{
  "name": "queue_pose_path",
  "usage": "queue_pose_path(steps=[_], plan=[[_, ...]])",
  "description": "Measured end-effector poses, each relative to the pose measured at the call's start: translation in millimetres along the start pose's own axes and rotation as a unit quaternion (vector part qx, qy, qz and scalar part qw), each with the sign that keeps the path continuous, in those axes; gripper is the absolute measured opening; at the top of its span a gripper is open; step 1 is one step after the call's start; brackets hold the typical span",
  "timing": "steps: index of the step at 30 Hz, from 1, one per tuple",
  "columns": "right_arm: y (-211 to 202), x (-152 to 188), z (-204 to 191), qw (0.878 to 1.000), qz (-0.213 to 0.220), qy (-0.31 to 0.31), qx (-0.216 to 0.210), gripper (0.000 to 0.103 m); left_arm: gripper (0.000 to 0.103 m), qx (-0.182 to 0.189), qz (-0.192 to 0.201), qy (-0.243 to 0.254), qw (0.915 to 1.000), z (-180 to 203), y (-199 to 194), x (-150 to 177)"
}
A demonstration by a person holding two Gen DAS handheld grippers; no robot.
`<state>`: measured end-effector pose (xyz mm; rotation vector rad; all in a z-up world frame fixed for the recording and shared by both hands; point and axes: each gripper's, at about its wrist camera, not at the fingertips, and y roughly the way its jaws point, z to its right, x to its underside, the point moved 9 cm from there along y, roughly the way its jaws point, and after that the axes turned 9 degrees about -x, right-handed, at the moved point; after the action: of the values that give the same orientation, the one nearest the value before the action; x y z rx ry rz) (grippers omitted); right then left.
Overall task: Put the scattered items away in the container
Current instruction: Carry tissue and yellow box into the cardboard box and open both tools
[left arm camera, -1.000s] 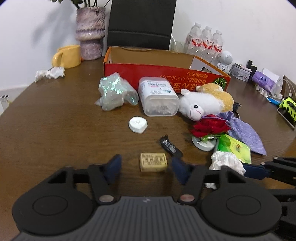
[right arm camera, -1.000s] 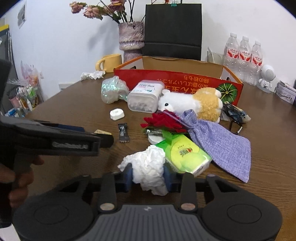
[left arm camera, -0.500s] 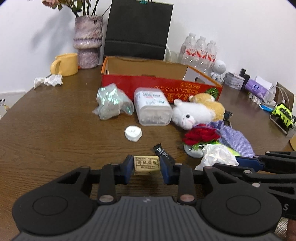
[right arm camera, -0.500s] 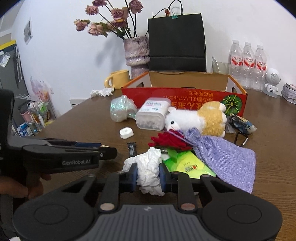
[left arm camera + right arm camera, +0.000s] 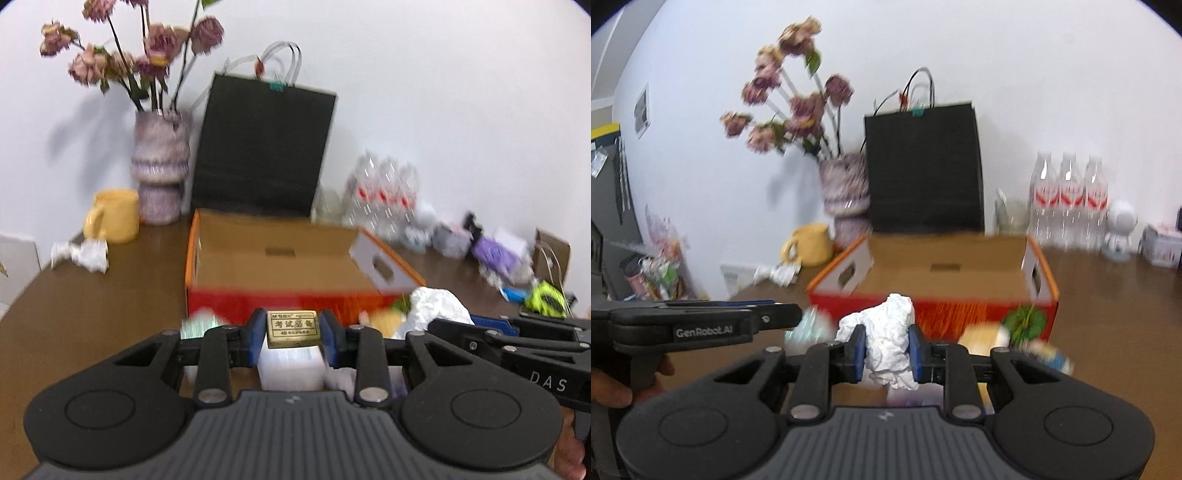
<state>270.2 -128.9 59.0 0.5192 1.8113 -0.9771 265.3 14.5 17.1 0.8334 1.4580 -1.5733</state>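
Note:
My left gripper [image 5: 291, 328] is shut on a small tan eraser [image 5: 292, 328] with printed characters, held in the air in front of the red cardboard box [image 5: 280, 258]. My right gripper [image 5: 885, 347] is shut on a crumpled white tissue [image 5: 886, 339], also lifted, facing the same box [image 5: 945, 266]. The box is open-topped and its brown inside looks bare. In the left wrist view the right gripper and its tissue [image 5: 436, 306] show at the right. Both views are blurred, and the items on the table below are mostly hidden by the grippers.
Behind the box stand a black paper bag [image 5: 258, 147], a purple vase [image 5: 160, 173] of dried flowers, a yellow mug [image 5: 112, 216] and water bottles [image 5: 1067, 199]. A white crumpled tissue [image 5: 83, 254] lies left. A white robot figure [image 5: 1119, 229] and clutter sit at right.
My left gripper closed on the eraser, the right tightened on the tissue, and both rose from the table toward the box, so the scattered items dropped below view.

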Motion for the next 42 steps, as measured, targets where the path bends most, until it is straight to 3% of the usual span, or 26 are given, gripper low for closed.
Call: queue_pose_path(steps=[6,15,23,24,26,27,28,31,42], plan=[[45,-41,40,0.999,0.030,0.033,0.019,0.022,0.033,-0.011,0.015,-0.074,0.9971,-11,55,-36],[124,-48,93,0.996,0.021,0.077,0.040,0.022,0.033,-0.037,-0.008,-0.076,0.9964,-17,137,-39],[179,-47,122,0.995,-0.030,0.082,0.052,0.024,0.036,-0.048,-0.045,-0.061,0.9960,-15,188,-30],[185,-46,124,0.994,-0.039,0.080,0.056,0.031,0.042,-0.050,-0.048,-0.060,0.9958,-14,193,-30],[194,-44,128,0.993,-0.061,0.078,0.071,0.057,0.087,-0.065,-0.045,-0.061,0.9950,-16,196,-33],[197,-44,131,0.992,-0.070,0.077,0.076,0.087,0.091,-0.071,-0.036,-0.061,0.9950,-17,194,-35],[198,-44,133,0.991,-0.073,0.075,0.083,0.098,0.099,-0.084,-0.027,-0.057,0.9944,-19,192,-37],[192,-45,138,0.990,-0.071,0.075,0.094,0.098,0.103,-0.102,-0.029,-0.046,0.9933,-22,189,-39],[168,-56,131,0.993,-0.052,0.067,0.088,0.100,0.103,-0.082,-0.019,-0.030,0.9960,-10,167,-44]])
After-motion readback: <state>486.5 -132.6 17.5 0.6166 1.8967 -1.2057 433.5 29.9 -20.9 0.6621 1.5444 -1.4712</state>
